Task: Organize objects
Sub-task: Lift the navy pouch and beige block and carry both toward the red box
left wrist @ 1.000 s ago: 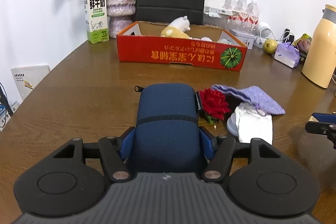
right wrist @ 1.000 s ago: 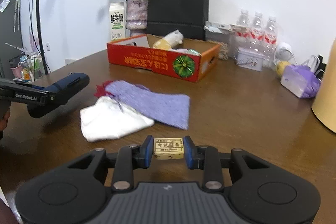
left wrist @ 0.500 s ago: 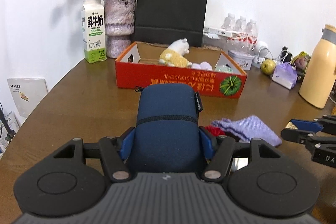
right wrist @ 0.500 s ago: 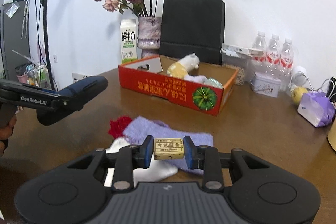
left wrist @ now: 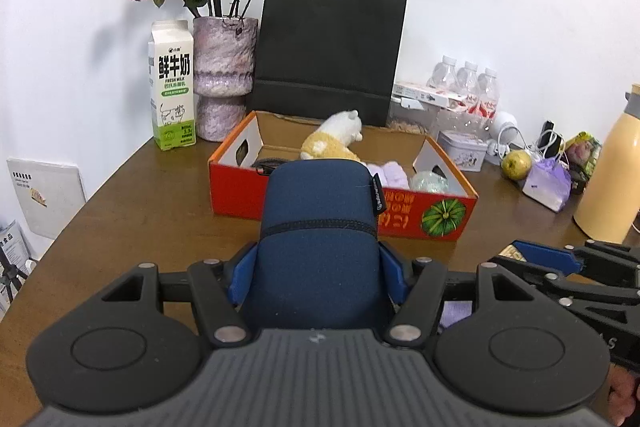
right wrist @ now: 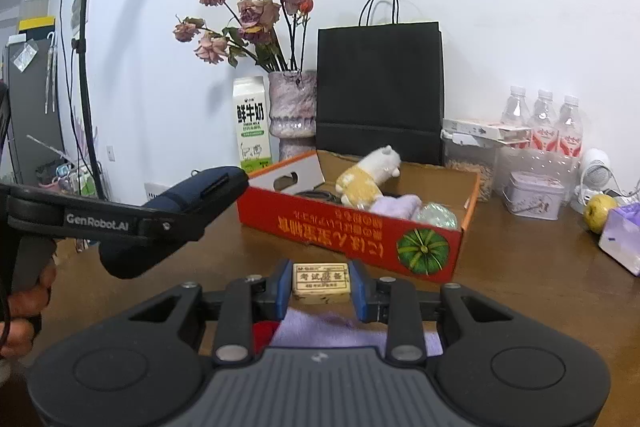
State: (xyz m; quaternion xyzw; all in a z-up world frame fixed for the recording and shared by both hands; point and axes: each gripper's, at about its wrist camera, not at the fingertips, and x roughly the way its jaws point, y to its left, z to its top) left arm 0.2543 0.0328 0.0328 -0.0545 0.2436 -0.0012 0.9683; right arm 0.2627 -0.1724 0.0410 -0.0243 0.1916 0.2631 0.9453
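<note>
My left gripper (left wrist: 318,269) is shut on a dark blue zippered case (left wrist: 320,227), held above the table and pointing at the red cardboard box (left wrist: 400,215). Seen from the right wrist, the same case (right wrist: 180,211) hangs left of the box (right wrist: 348,231). My right gripper (right wrist: 321,289) is shut on a small tan eraser (right wrist: 321,283) with printed characters, just short of the box's front wall. Inside the box lie a yellow-and-white plush toy (right wrist: 366,181), a lilac cloth (right wrist: 396,205) and a pale green ball (right wrist: 436,215). A purple sock (right wrist: 320,331) and a red flower (right wrist: 264,333) lie under the right gripper.
Behind the box stand a milk carton (left wrist: 172,87), a vase of dried roses (left wrist: 224,75) and a black paper bag (left wrist: 328,51). To the right are water bottles (right wrist: 544,123), a tin (right wrist: 534,195), an apple (right wrist: 598,213), a purple pouch (left wrist: 548,183) and a cream flask (left wrist: 612,171).
Both grippers have risen and moved forward toward the red box, which now looks larger and closer. The socks and the red flower have slipped under the grippers. Neither grip has changed.
</note>
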